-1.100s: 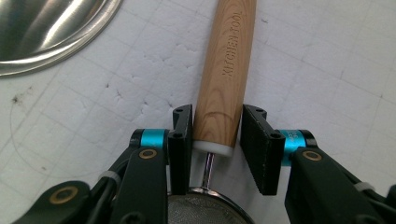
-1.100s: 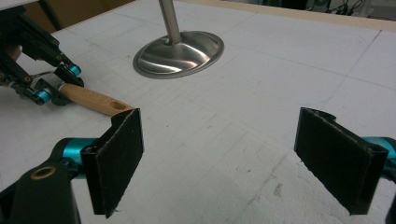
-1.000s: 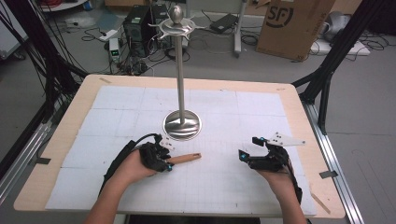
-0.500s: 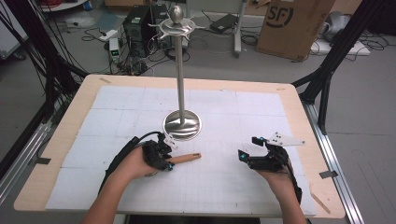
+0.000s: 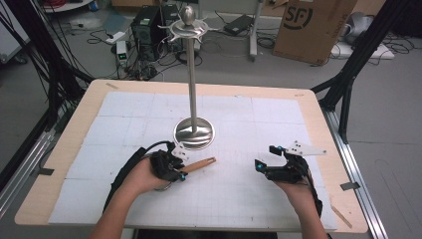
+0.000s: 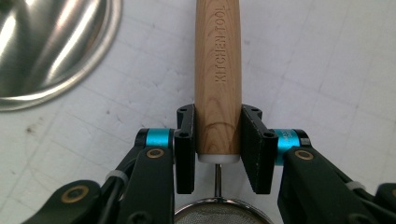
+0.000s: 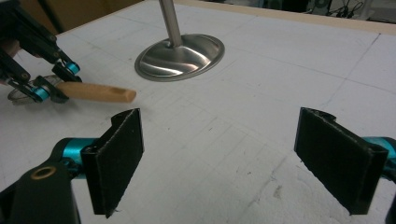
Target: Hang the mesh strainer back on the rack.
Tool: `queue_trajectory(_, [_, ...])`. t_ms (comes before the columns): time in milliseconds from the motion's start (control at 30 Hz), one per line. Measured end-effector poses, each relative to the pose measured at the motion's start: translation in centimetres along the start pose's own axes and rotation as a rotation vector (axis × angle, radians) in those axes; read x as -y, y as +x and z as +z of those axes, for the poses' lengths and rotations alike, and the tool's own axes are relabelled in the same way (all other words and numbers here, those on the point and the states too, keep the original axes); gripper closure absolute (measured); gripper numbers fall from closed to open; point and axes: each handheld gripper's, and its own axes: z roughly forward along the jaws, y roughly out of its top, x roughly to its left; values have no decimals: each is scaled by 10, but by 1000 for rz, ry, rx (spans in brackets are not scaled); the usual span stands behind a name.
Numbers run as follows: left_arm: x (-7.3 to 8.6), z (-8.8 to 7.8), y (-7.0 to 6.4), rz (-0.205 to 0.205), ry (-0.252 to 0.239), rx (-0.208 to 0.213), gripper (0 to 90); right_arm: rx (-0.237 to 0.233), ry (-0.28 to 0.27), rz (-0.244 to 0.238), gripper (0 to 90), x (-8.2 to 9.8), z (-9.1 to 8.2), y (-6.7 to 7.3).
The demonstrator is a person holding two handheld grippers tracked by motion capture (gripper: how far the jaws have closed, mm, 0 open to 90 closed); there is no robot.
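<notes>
We see a big worktop [image 5: 278,114] with a white sheet of squares on it. It is the floor for all the things here, so they lie flat and steady.

In the middle of it, a little to the far side, stands a tall shiny metal stand [image 5: 192,79]. Its round foot [image 6: 46,42] is wide, and we think that keeps the tall pole from tipping. At the top it has little arms that stick out, which look made for hanging kitchen things.

Our two hands come in from the near edge. The right tool [image 5: 270,160] rests near the right side, well apart from the stand. Its two black pads [image 7: 116,158] stand wide apart with nothing between them. We think it waits there so it does not get in the way.

The left tool [image 5: 183,168] is just near the foot of the stand. Its jaws have just been closing, and now they sit snug on both sides of a wooden handle [image 6: 217,79]. So the left tool is holding the handle, near the end where the wood stops.

The handle lies low over the worktop and points away to the right and far. It says KITCHEN TOOL on the wood. Behind the jaws we see a thin wire and the rim of a small mesh strainer [image 6: 219,215]. Gripping close to that end should stop the strainer from swinging when we lift it.
</notes>
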Motion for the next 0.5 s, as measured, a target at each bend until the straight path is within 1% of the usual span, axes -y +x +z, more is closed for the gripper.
queue_trajectory(100, [0,-11,1,-9,-68,-7,689,-2,3,3,147,0,0,1])
queue_trajectory(200, [1,-21,2,-20,-125,-19,689,-2,1,2,147,0,0,1])
queue_trajectory(267, [2,-26,3,-30,-162,-18,689,-3,1,3,147,0,0,1])
queue_trajectory(300, [3,-31,4,-36,-194,-10,689,-1,2,3,147,0,0,1])
queue_trajectory(333, [3,-31,4,-36,-194,-10,688,-1,3,3,147,0,0,1])
queue_trajectory(500, [4,-42,5,-49,-277,19,689,0,4,-2,147,0,1,1])
